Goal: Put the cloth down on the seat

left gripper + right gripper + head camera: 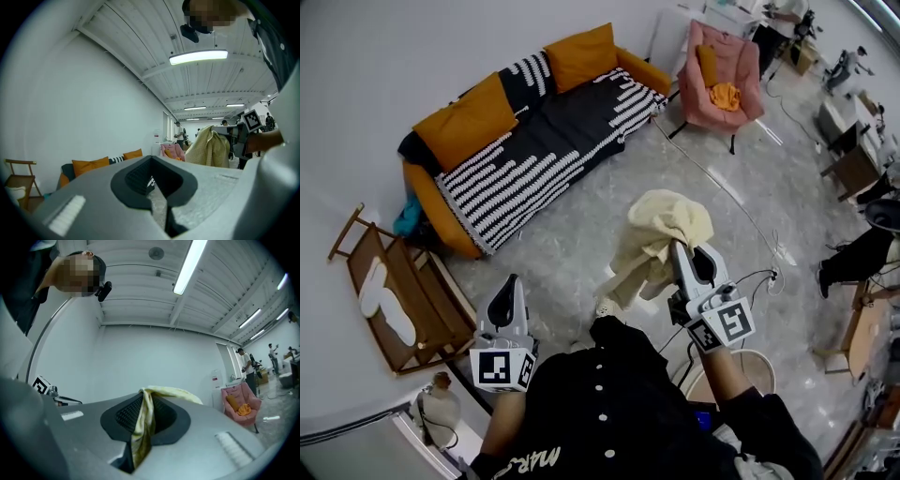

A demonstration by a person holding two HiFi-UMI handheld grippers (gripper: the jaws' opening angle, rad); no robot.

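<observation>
A pale yellow cloth (661, 230) hangs bunched from my right gripper (678, 248), held above the grey floor in front of the person. In the right gripper view the jaws (146, 397) are shut on a fold of this cloth (143, 427). My left gripper (508, 281) is lower left, shut and empty; its own view (151, 161) shows nothing between the jaws. Ahead and to the left stands an orange sofa (534, 141) with a black-and-white striped throw. A pink armchair (722, 80) stands farther off at the upper right.
An orange cloth (727, 96) lies on the armchair seat. A wooden rack (394, 300) stands by the wall on the left. A white cable (741, 211) runs across the floor. Desks and people are at the far right.
</observation>
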